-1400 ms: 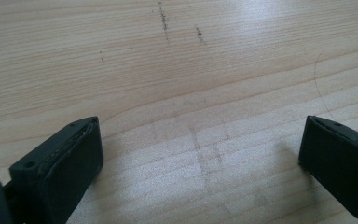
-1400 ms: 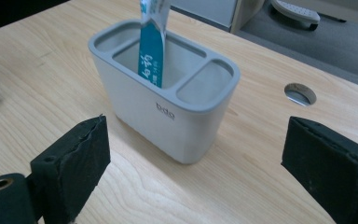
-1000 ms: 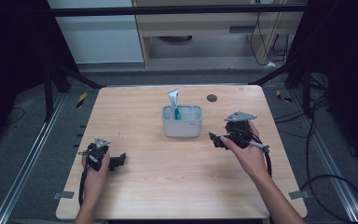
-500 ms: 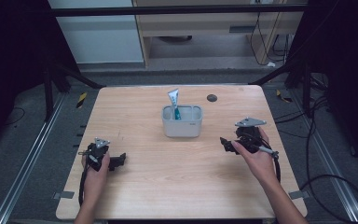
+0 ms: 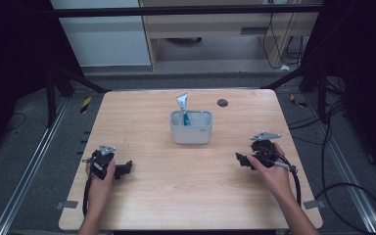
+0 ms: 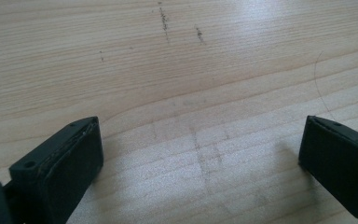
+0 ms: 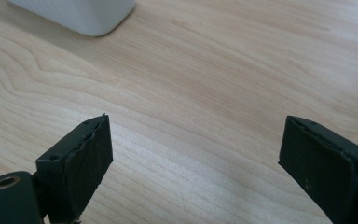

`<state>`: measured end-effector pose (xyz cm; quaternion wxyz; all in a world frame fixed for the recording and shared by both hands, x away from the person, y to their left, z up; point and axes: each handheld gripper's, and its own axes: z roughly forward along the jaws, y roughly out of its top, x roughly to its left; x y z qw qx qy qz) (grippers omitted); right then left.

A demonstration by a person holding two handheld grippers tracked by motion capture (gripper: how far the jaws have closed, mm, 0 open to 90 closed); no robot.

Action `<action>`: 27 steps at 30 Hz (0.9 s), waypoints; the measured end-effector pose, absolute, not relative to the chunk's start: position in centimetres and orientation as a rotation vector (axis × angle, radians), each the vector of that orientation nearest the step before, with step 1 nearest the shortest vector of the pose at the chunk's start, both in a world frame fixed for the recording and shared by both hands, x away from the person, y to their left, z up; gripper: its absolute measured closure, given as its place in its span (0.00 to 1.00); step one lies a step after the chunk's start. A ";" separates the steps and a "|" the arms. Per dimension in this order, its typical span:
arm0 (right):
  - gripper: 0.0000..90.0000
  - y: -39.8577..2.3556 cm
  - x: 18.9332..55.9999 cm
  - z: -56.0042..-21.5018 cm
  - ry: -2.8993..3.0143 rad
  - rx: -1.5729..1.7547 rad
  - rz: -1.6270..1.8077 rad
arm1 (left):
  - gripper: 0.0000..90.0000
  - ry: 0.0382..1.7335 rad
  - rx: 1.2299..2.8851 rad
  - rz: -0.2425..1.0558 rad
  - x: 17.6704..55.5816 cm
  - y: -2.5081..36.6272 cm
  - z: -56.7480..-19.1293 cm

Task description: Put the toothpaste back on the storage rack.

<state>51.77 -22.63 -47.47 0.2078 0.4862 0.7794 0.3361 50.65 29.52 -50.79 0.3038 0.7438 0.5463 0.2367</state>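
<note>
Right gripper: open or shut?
Open. Right gripper jaws stand wide apart with bare table between them, holding nothing.

The white tub [image 5: 191, 132] with a tube [image 5: 182, 107] stands mid-table [image 5: 176, 196], toward the far edge. Wide bare wood lies along the near edge.

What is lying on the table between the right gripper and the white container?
Nothing: in the high view, only bare wooden table separates the right gripper from the white container. The right gripper view agrees.
</note>
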 end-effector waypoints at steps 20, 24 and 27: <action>0.12 -24.6 52.9 -50.5 2.077 1.460 0.940 | 0.00 1.448 1.971 0.627 50.6 29.5 -50.8; 0.12 -24.8 53.1 -50.9 2.052 1.476 0.924 | 0.00 1.448 1.970 0.627 50.6 29.5 -50.8; 0.12 -25.0 53.3 -51.0 2.038 1.474 0.939 | 0.00 1.448 1.970 0.627 50.6 29.5 -50.8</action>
